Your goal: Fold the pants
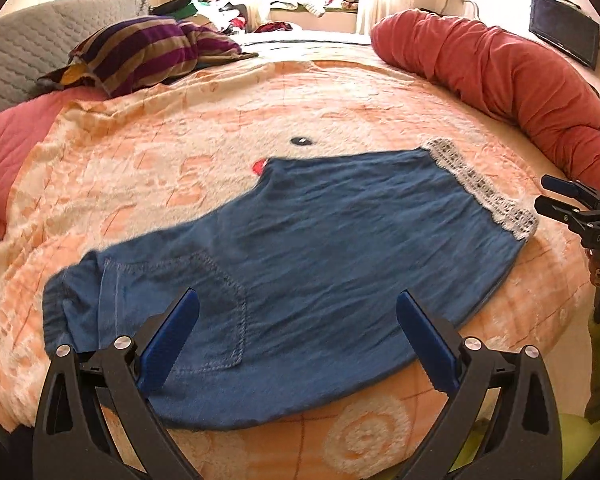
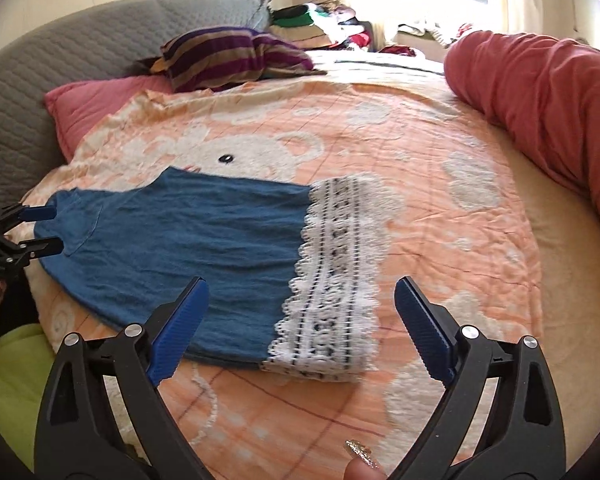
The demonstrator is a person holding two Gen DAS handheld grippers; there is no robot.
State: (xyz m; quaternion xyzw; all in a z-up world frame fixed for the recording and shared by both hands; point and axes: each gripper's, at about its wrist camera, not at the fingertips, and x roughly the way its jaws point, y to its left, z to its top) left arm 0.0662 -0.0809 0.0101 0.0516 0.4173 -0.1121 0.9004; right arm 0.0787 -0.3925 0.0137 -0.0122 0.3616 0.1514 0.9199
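Observation:
Blue pants (image 1: 300,256) with a white lace hem (image 1: 484,192) lie flat on the orange blanket (image 1: 180,152), waistband (image 1: 60,308) at the left, hem at the right. My left gripper (image 1: 298,336) is open and empty just above the waist end, over a stitched pocket (image 1: 204,308). My right gripper (image 2: 300,320) is open and empty above the lace hem (image 2: 332,280) of the pants (image 2: 188,240). Each gripper shows in the other's view, the right one (image 1: 560,204) beside the hem, the left one (image 2: 40,232) at the waist.
A red rolled duvet (image 1: 500,72) lies along the bed's right side. A striped pillow (image 1: 152,48), a pink cushion (image 1: 4,152) and a grey quilted headboard (image 1: 24,48) are at the left. A lime-green cloth (image 2: 8,380) sits by the near edge.

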